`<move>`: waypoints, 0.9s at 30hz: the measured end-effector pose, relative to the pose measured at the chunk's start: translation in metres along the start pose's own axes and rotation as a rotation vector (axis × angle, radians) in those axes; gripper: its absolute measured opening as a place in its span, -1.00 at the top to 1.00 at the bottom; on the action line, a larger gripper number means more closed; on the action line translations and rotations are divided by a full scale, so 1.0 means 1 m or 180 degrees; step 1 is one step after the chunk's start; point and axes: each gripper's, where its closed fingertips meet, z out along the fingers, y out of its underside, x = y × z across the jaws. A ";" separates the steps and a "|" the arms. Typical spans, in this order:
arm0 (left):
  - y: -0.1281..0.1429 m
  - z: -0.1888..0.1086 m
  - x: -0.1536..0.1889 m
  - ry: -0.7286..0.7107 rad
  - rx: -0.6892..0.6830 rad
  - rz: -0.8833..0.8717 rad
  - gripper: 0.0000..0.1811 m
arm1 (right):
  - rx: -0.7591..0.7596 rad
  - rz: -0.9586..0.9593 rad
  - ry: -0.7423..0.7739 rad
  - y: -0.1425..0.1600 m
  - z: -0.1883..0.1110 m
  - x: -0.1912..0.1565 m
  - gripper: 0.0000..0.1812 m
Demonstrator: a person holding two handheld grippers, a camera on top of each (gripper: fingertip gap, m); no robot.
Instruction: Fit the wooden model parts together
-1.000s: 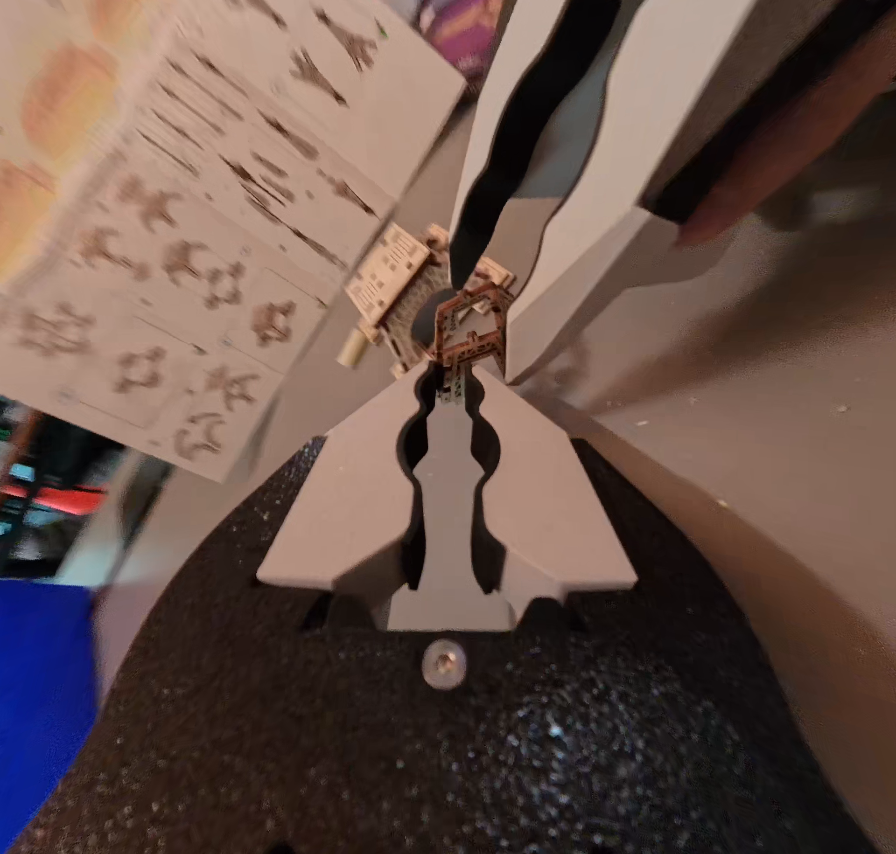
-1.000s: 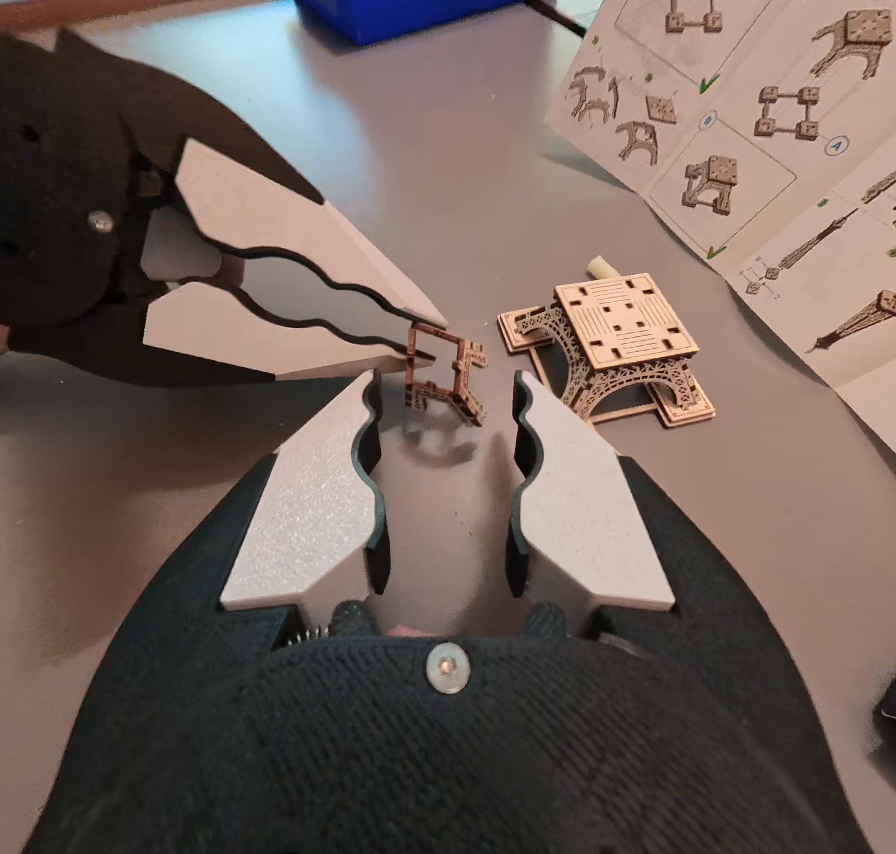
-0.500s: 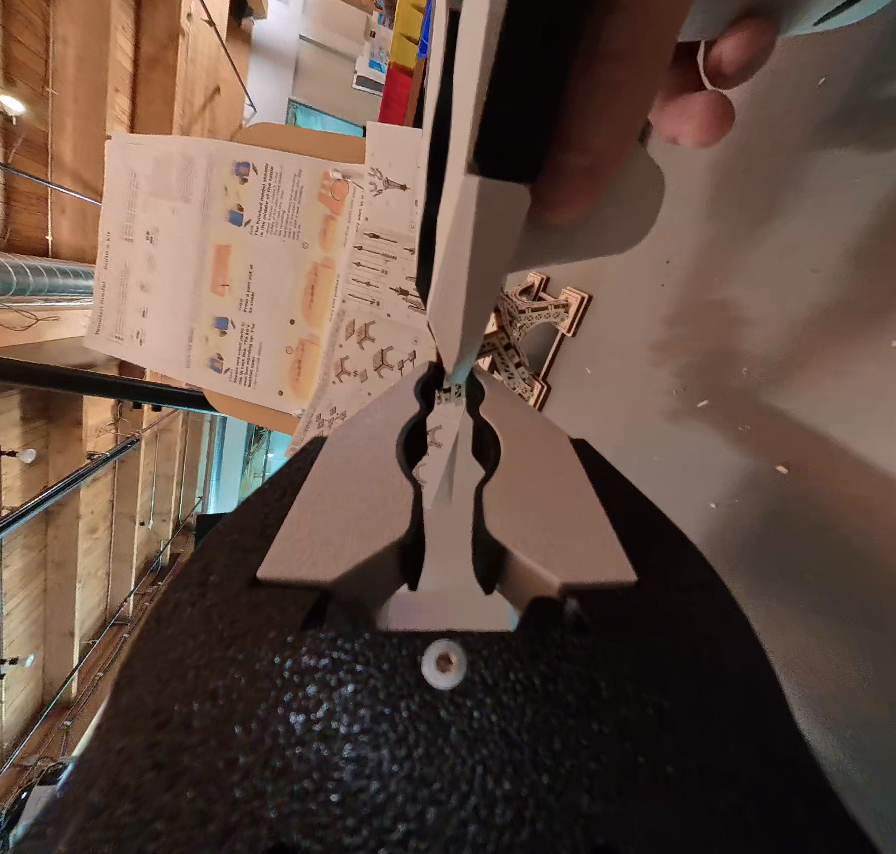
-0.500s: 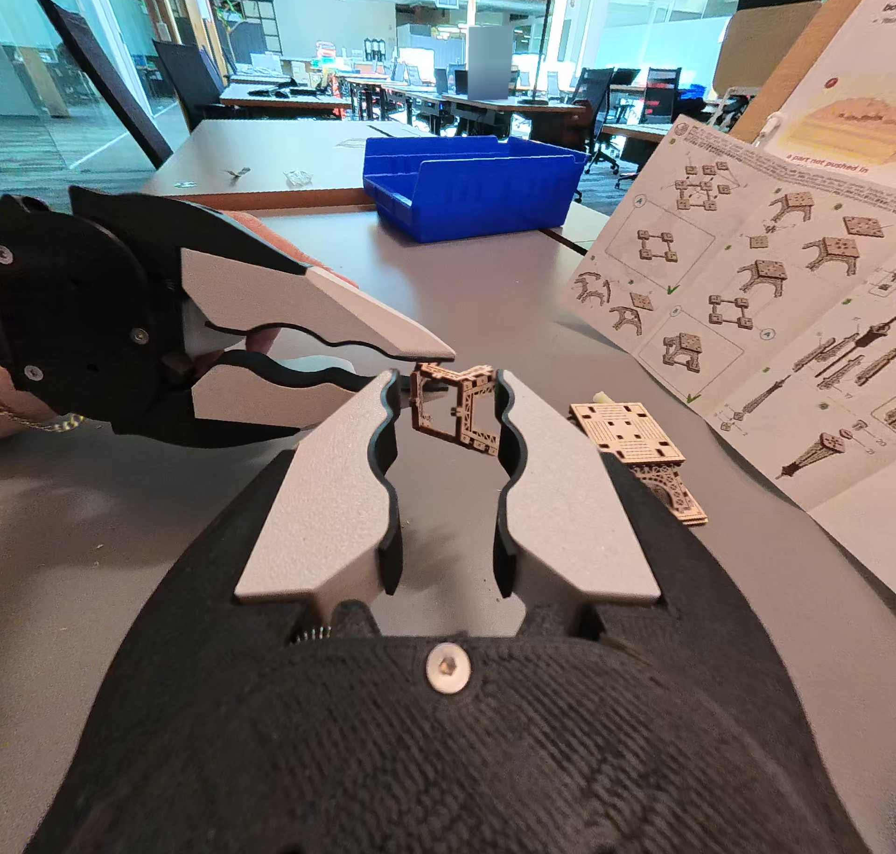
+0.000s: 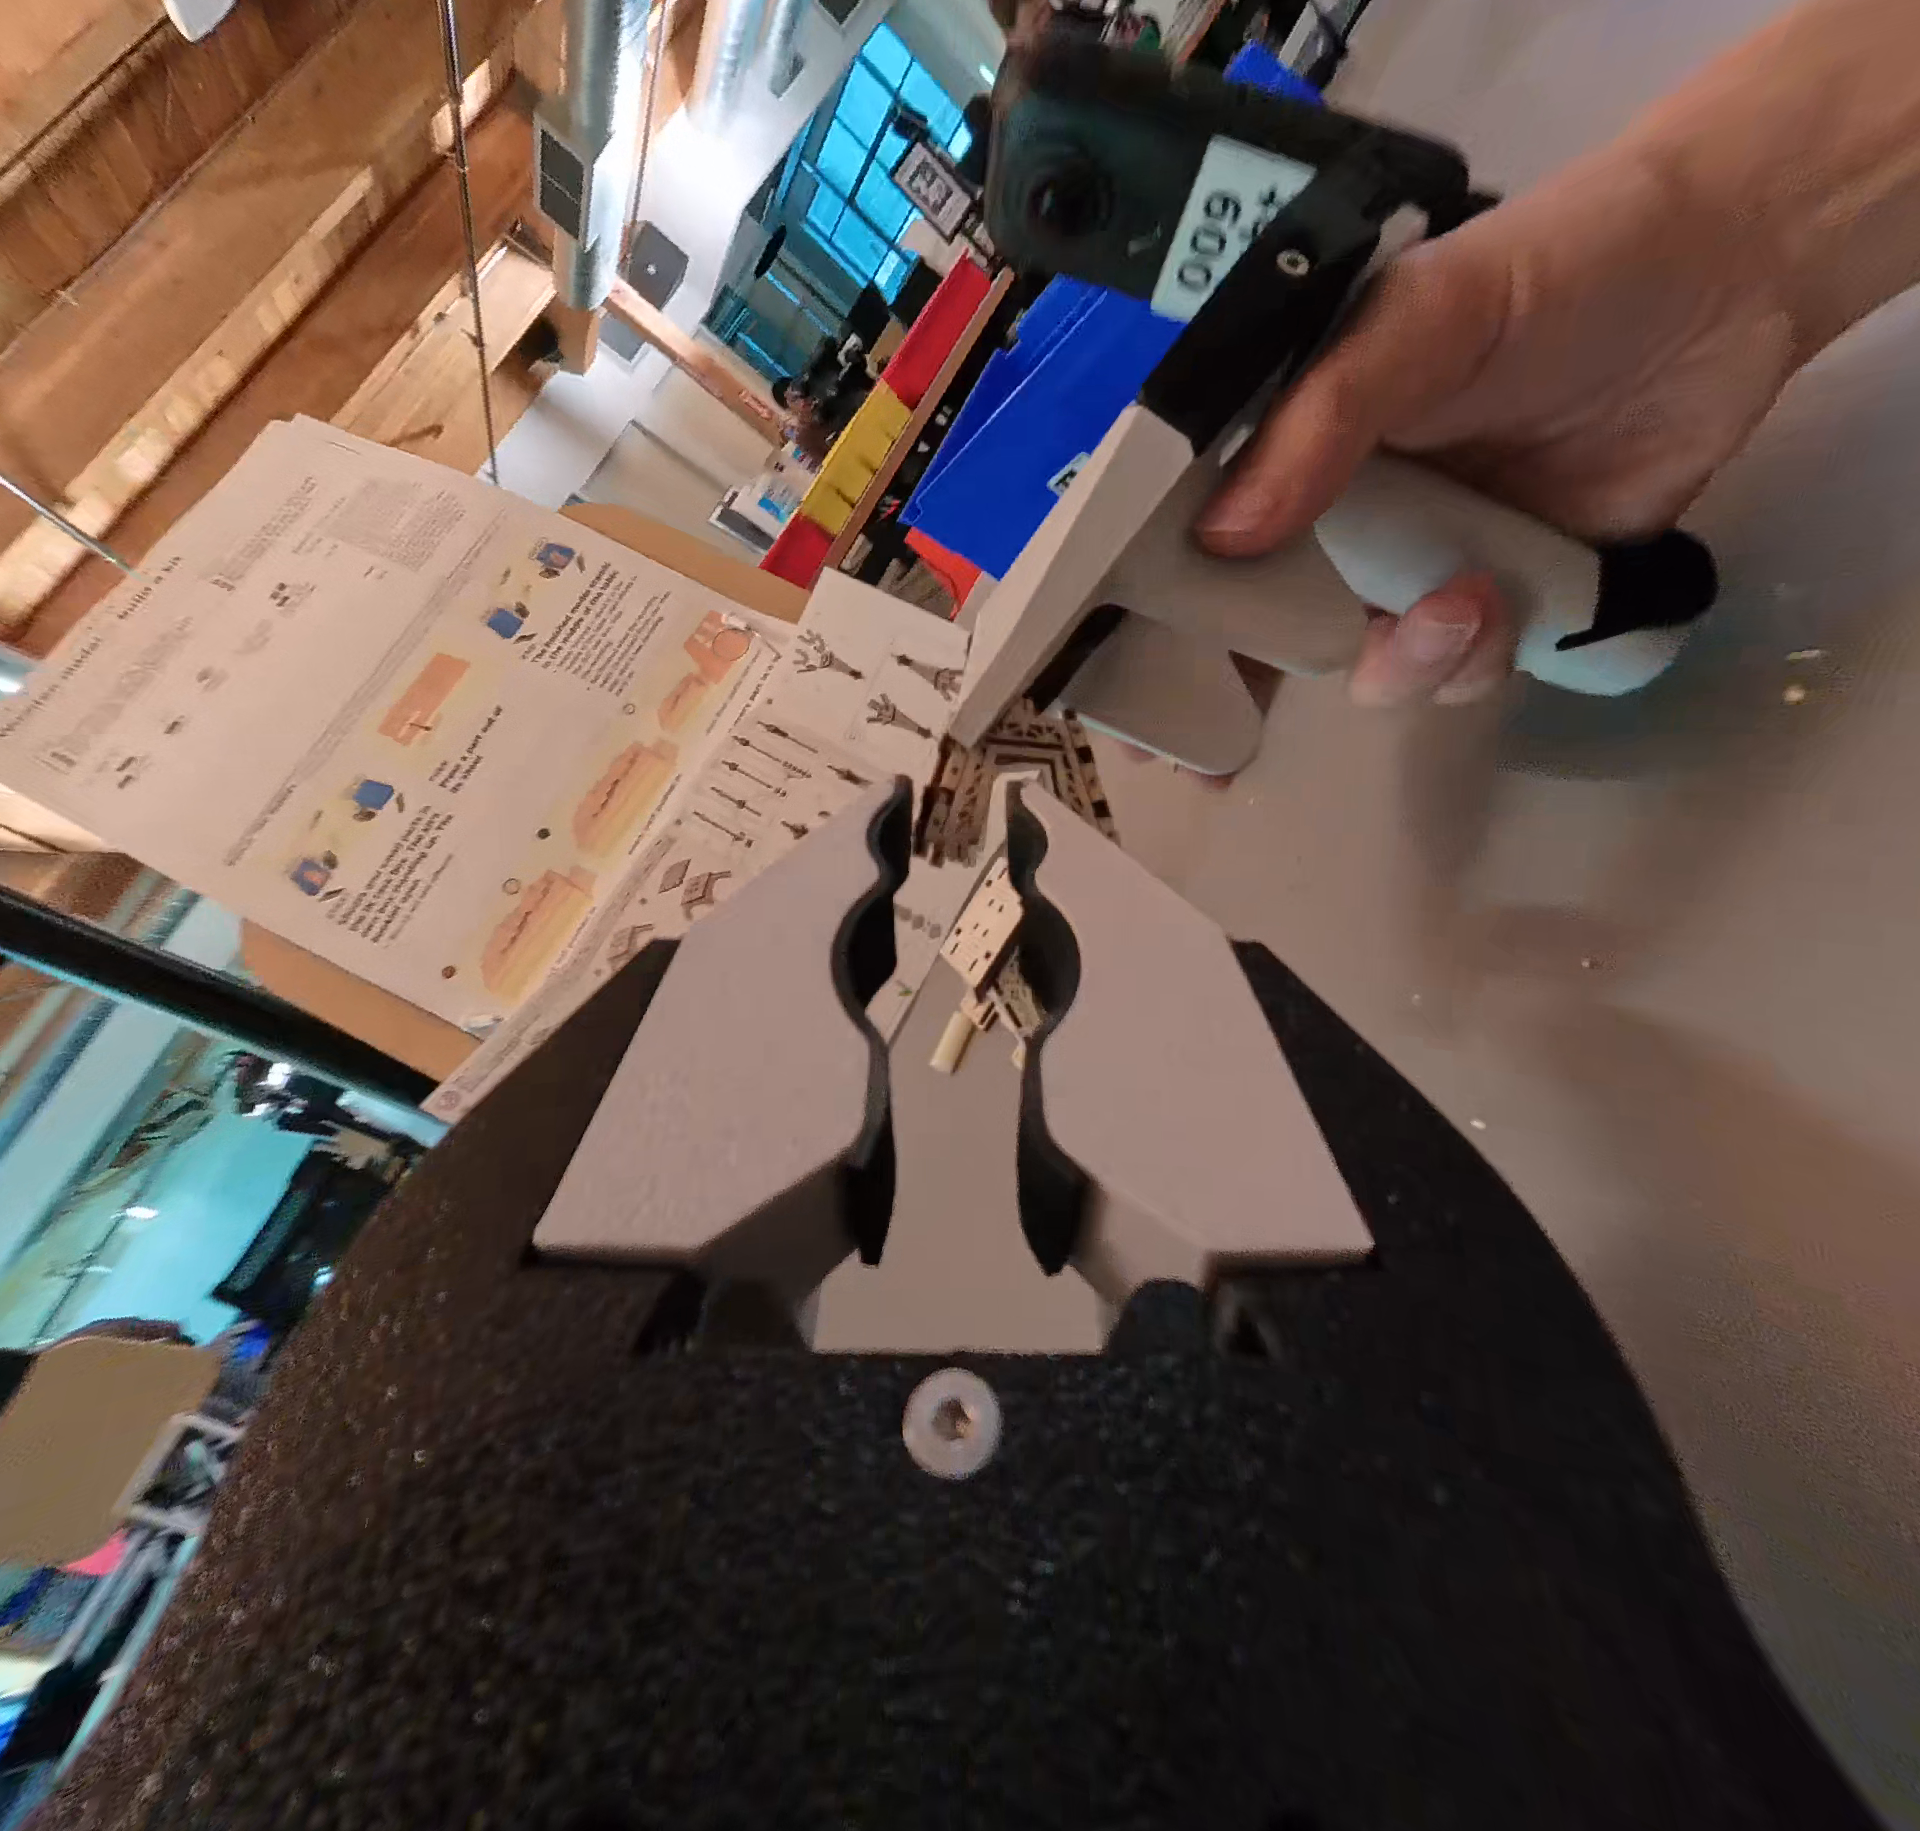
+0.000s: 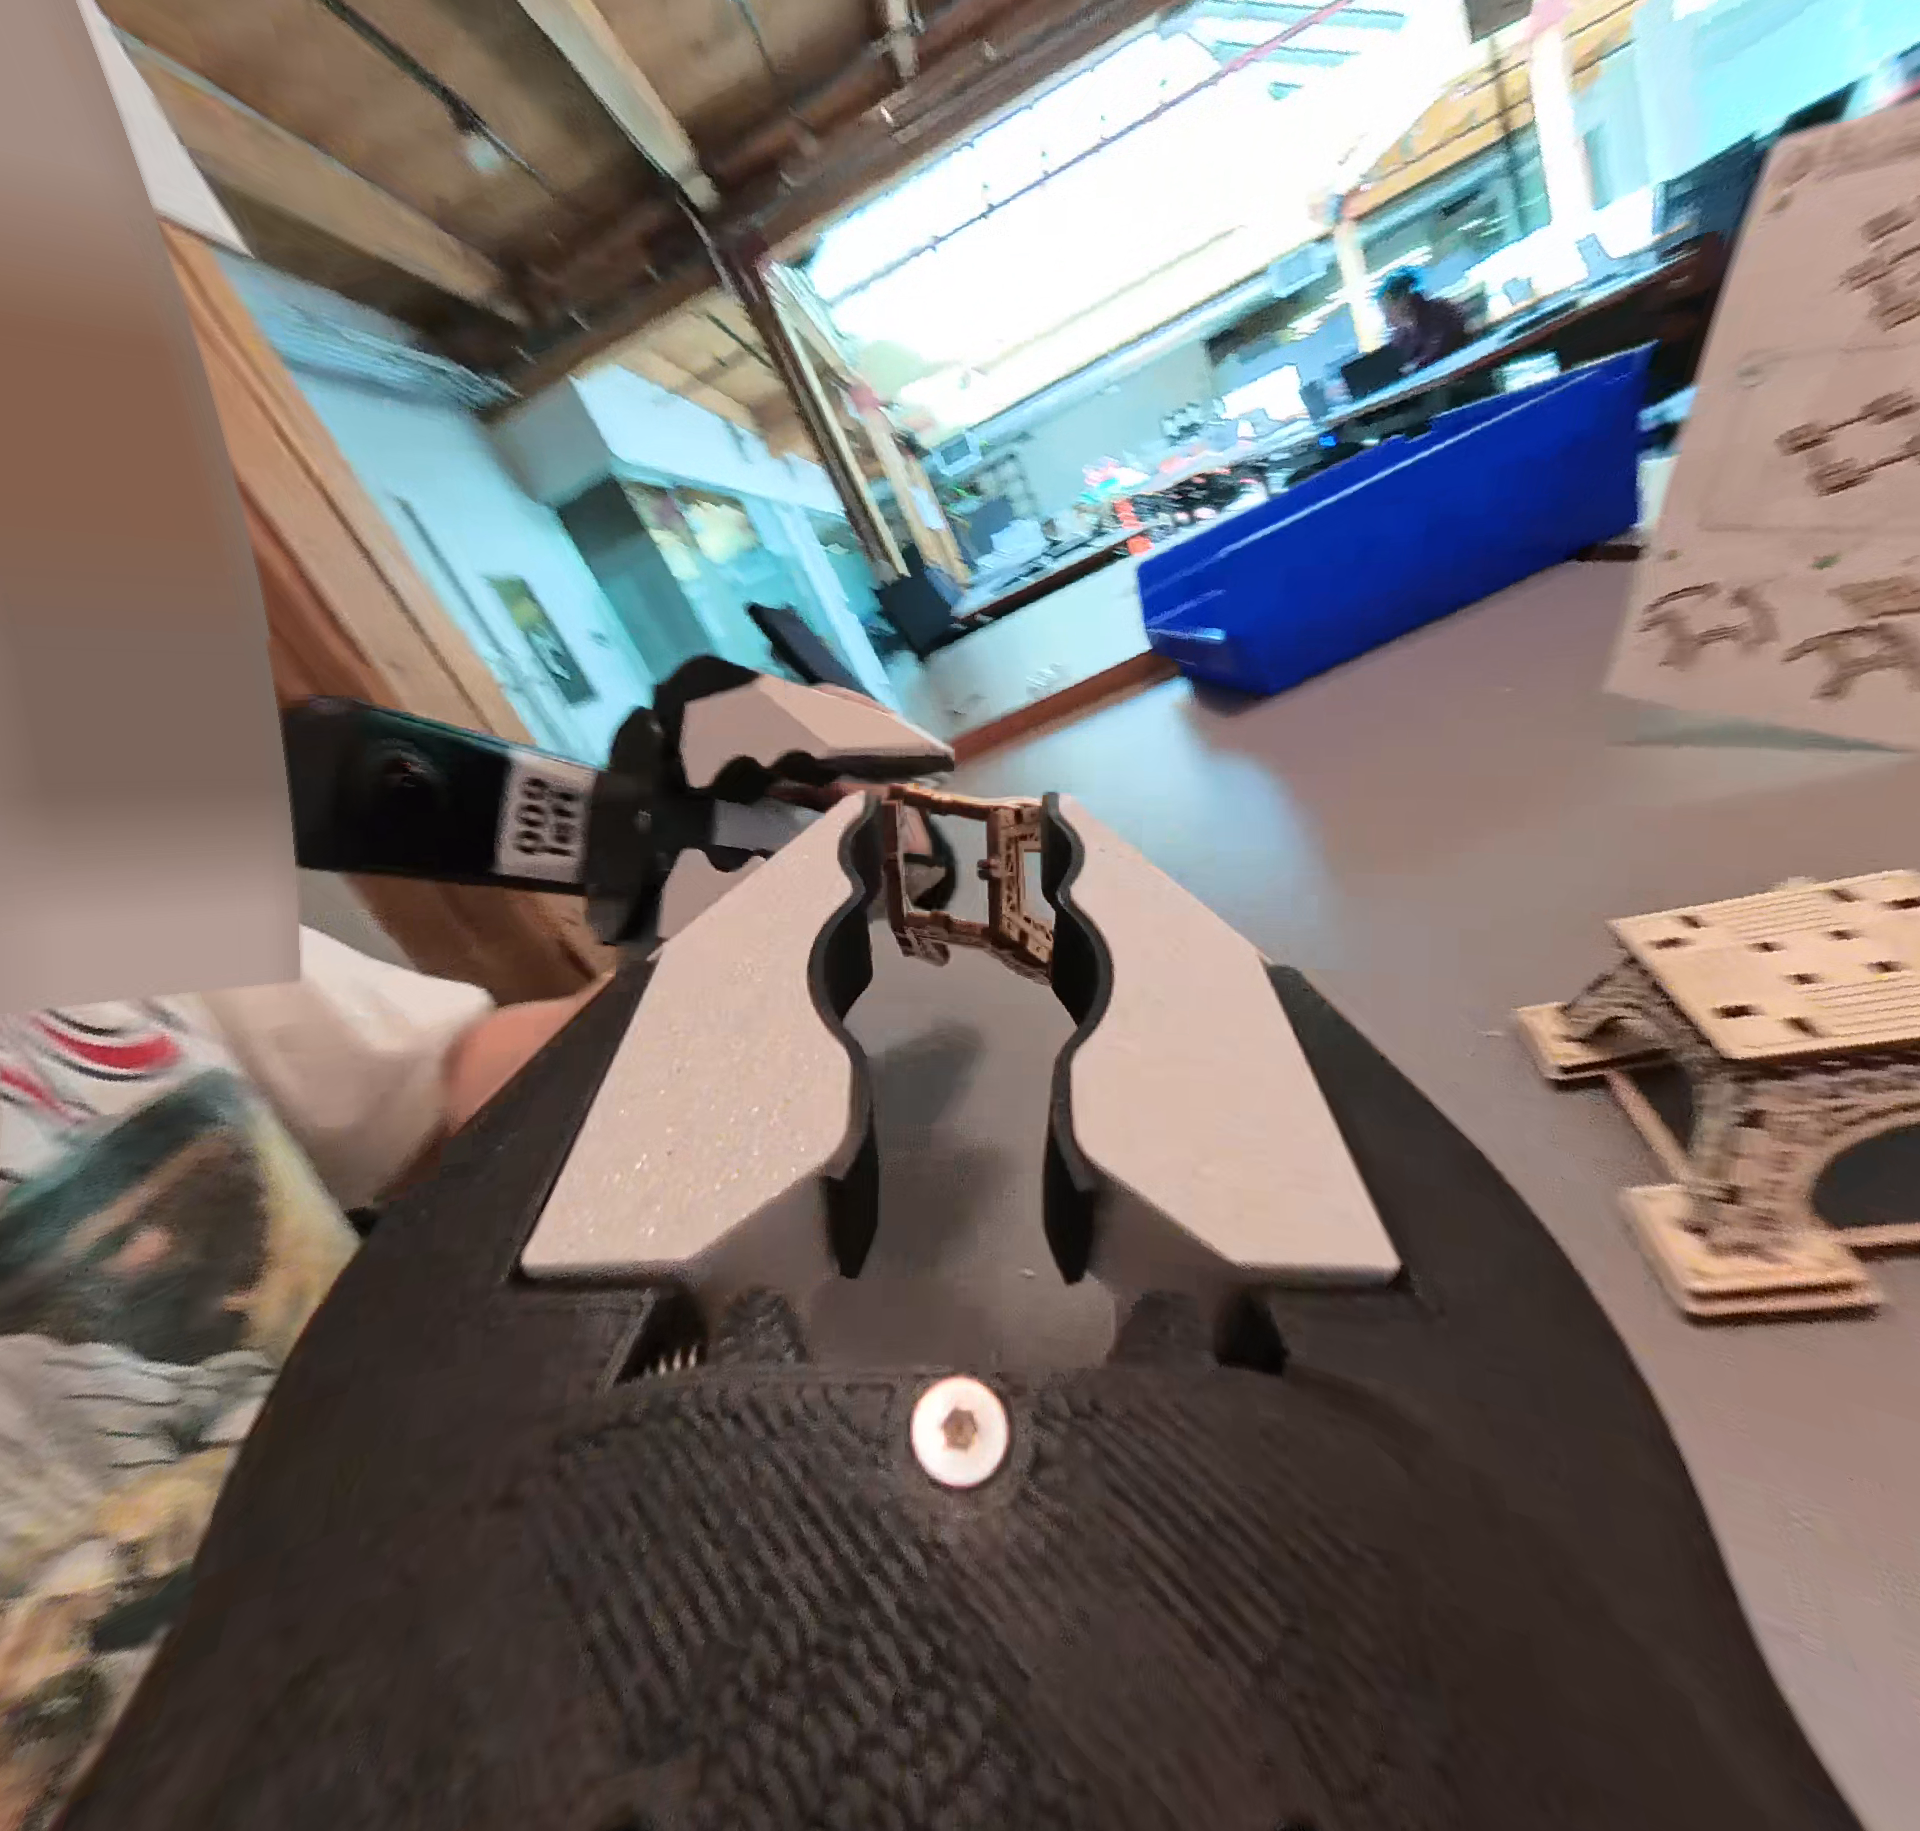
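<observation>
Now wooden frame (image 6: 966, 882) sits clamped between right gripper's (image 6: 961, 825) fingers (image 6: 1132, 960).

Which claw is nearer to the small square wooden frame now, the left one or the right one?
Right. The right claw grips the small square wooden frame between its fingertips, above the table. The left claw stands open right beside the frame, not gripping it.

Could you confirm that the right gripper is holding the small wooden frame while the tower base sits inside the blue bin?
Not quite: the tower base stands on the grey table, apart from the blue bin, as the right wrist view shows. The right gripper does hold the small wooden frame.
</observation>
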 end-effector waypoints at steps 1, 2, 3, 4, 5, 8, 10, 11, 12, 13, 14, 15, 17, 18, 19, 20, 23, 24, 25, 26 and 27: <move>-0.002 -0.002 -0.001 0.0041 0.0045 -0.0069 0.83 | 0.0054 0.0163 -0.0083 -0.002 0.001 -0.002 0.70; -0.004 -0.004 -0.002 0.0080 0.0091 -0.0130 0.83 | 0.0097 0.0311 -0.0142 -0.003 0.001 -0.003 0.70; -0.006 -0.007 -0.005 0.0082 0.0135 -0.0199 0.84 | 0.0142 0.0438 -0.0211 -0.004 0.001 -0.005 0.70; -0.008 -0.009 -0.009 0.0069 0.0186 -0.0265 0.86 | 0.0197 0.0557 -0.0272 -0.006 0.001 -0.006 0.70; -0.010 -0.011 -0.011 0.0088 0.0242 -0.0326 0.88 | 0.0260 0.0674 -0.0316 -0.008 0.001 -0.006 0.70; -0.015 -0.015 -0.016 0.0131 0.0348 -0.0478 0.89 | 0.0365 0.0958 -0.0455 -0.012 0.000 -0.008 0.70; -0.014 -0.015 -0.014 0.0198 0.0335 -0.0487 0.81 | 0.0377 0.1078 -0.0566 -0.012 0.001 -0.012 0.70; -0.013 -0.015 -0.014 0.0206 0.0318 -0.0457 0.79 | 0.0378 0.1117 -0.0598 -0.012 0.002 -0.014 0.70; -0.013 -0.015 -0.012 0.0240 0.0322 -0.0428 0.80 | 0.0369 0.1150 -0.0600 -0.011 0.003 -0.014 0.70; -0.014 -0.016 -0.011 0.0258 0.0342 -0.0424 0.80 | 0.0344 0.1158 -0.0595 -0.009 0.004 -0.014 0.70; -0.016 -0.016 -0.012 0.0254 0.0377 -0.0432 0.81 | 0.0321 0.1144 -0.0610 -0.008 0.004 -0.015 0.70; -0.018 -0.017 -0.012 0.0265 0.0411 -0.0452 0.81 | 0.0296 0.1132 -0.0623 -0.007 0.005 -0.017 0.70; -0.017 -0.017 -0.013 0.0271 0.0420 -0.0500 0.81 | 0.0263 0.1102 -0.0638 -0.006 0.006 -0.019 0.70; -0.017 -0.017 -0.013 0.0274 0.0426 -0.0502 0.83 | 0.0250 0.1085 -0.0641 -0.006 0.006 -0.020 0.71; -0.017 -0.017 -0.013 0.0284 0.0433 -0.0510 0.84 | 0.0230 0.1066 -0.0632 -0.005 0.006 -0.020 0.71; -0.017 -0.018 -0.013 0.0290 0.0445 -0.0519 0.85 | 0.0218 0.1051 -0.0628 -0.005 0.007 -0.020 0.71; -0.020 -0.019 -0.012 0.0326 0.0491 -0.0526 0.86 | 0.0196 0.1069 -0.0630 -0.004 0.007 -0.021 0.71; -0.020 -0.019 -0.012 0.0330 0.0496 -0.0514 0.85 | 0.0198 0.1077 -0.0635 -0.004 0.007 -0.021 0.71; -0.021 -0.019 -0.011 0.0343 0.0500 -0.0509 0.85 | 0.0187 0.1081 -0.0636 -0.003 0.007 -0.022 0.71; -0.021 -0.018 -0.011 0.0350 0.0501 -0.0507 0.84 | 0.0161 0.1085 -0.0636 -0.002 0.008 -0.022 0.71; -0.021 -0.019 -0.010 0.0376 0.0510 -0.0501 0.85 | 0.0150 0.1089 -0.0650 -0.002 0.008 -0.023 0.71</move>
